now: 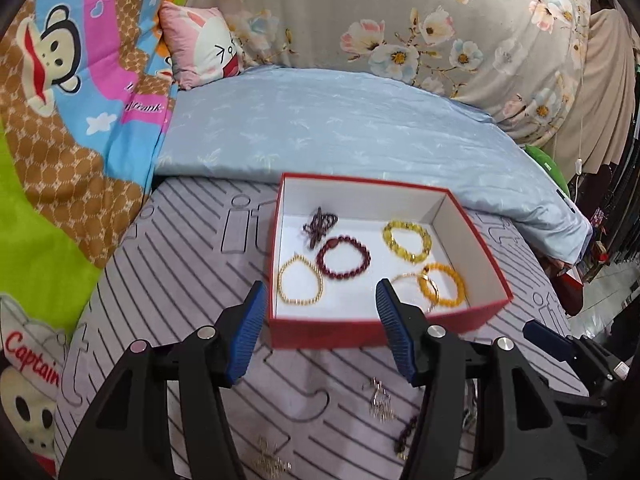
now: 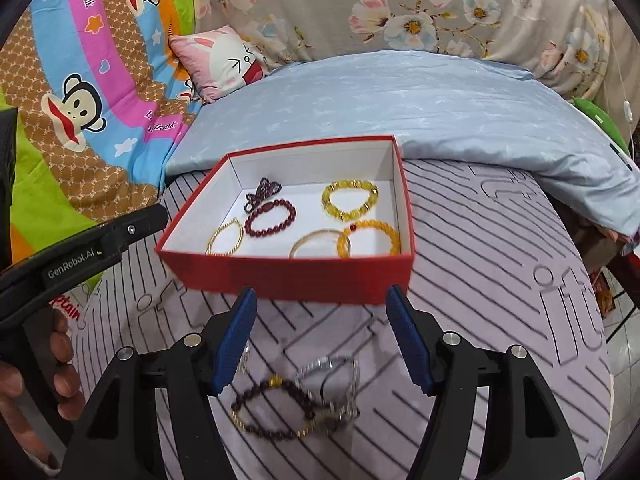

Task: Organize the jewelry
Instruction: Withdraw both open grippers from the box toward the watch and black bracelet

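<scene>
Both claws spread wide, nothing between the pads. My left claw [image 1: 320,330] hangs over the near wall of the red box [image 1: 384,326], its left pad outside the box's left wall, its right pad over the near right part of the interior. The box sits on the striped lilac bed cover [image 1: 192,280], white inside, open on top. In it, ahead of the left claw: a small gold-bead bracelet [image 1: 301,285] at near left, a dark red bead bracelet [image 1: 344,255] just beyond it, a tangled dark bead strand [image 1: 319,226] at far left, a yellow bead bracelet [image 1: 407,240] at far right, an orange bead bracelet [image 1: 442,285] at near right overlapping a thin gold bangle [image 1: 408,280]. My right claw [image 2: 322,338] is on the near side of the box, short of its front wall. Between and below its pads, on the bed cover: a dark bead bracelet with gold spacers [image 2: 272,410] lying against a silver metal watch [image 2: 338,392]; they touch. Small silvery pieces [image 1: 380,400] lie on the cover beneath the left claw, too blurred to identify. Behind the box: a light blue quilt [image 2: 420,108], a pink cartoon pillow [image 2: 224,60]. My left hand [image 2: 36,380] shows at the right view's left edge, gripping the handle.
</scene>
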Demonstrator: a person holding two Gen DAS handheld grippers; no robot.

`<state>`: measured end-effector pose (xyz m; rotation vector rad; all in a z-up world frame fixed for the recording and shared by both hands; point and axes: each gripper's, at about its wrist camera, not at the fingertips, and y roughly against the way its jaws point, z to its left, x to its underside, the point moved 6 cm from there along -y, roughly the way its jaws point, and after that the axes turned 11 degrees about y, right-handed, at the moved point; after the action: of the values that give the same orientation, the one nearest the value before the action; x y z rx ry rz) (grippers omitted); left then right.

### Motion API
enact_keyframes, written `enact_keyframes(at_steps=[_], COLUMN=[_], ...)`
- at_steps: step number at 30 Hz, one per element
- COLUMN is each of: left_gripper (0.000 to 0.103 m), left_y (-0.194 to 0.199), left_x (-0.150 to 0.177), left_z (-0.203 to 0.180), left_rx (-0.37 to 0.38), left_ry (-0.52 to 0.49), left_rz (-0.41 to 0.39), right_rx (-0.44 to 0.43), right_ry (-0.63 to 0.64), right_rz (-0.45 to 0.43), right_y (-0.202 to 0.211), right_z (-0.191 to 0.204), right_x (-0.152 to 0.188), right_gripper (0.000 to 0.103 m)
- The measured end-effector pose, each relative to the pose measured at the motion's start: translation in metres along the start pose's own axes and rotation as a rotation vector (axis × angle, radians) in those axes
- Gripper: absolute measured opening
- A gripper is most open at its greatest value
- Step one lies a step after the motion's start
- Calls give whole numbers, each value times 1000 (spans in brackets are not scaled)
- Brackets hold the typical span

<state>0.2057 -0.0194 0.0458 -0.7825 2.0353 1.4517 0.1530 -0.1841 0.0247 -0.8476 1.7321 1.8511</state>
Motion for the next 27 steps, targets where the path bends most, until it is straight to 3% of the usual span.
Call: enact_keyframes(at_steps=[14,27], left_gripper=[59,63], left_y=[20,27], left_x=[83,127], left_z=[17,27], left_rx=[-57,-105], left_ry=[4,-13], left_rz=[81,89], right_rx=[19,11], right_ry=[-32,0], right_rz=[99,121], right_y=[28,8], right_z=[-5,11], right_x=[83,91], right_gripper=[64,56])
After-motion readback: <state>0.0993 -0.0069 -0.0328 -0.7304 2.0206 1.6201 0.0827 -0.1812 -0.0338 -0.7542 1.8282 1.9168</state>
